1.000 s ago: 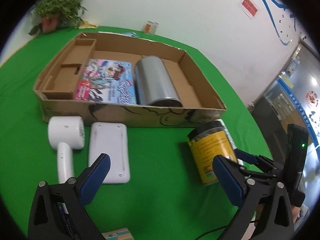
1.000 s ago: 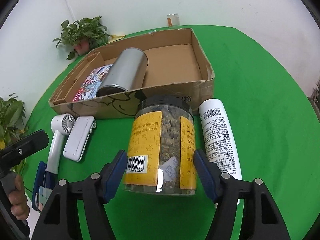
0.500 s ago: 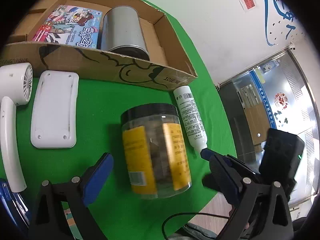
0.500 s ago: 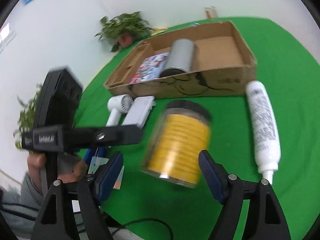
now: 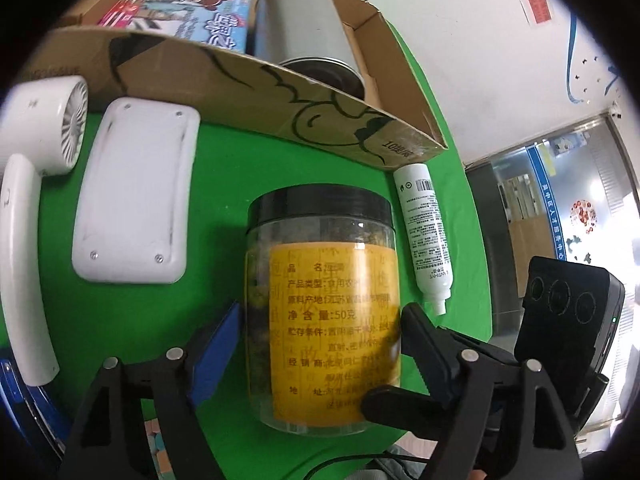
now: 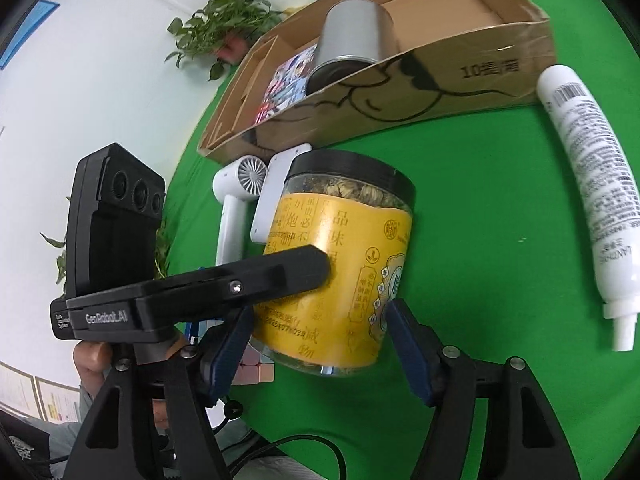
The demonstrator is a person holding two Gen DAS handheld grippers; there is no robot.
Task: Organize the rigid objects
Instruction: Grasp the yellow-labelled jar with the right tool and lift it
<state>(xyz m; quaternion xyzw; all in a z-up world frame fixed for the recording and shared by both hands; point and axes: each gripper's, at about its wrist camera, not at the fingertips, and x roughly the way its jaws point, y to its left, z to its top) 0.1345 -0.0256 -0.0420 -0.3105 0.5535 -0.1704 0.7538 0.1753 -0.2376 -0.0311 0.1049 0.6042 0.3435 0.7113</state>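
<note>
On the green bench (image 5: 132, 320), both grippers had closed in around the yellow-labelled jar (image 5: 324, 300), left gripper (image 5: 316, 344) jaws narrowing against it, right gripper (image 6: 320, 344) jaws flanking it, readying transfer to the cardboard box (image 5: 280, 92) at twelve o'clock.

- The jar's (image 5: 320, 320) base is hidden behind the left gripper (image 5: 316, 344) in the left wrist view.
- The hair dryer (image 6: 236, 200) and white case (image 6: 276, 192) are partly covered by the jar in the right wrist view.
- A blue object (image 5: 24, 396) is cut off at the left edge.

The jar (image 5: 320, 312) is shiny clear plastic; the can (image 5: 304, 28) is dull metal; the box (image 5: 248, 92) is rough brown cardboard.
</note>
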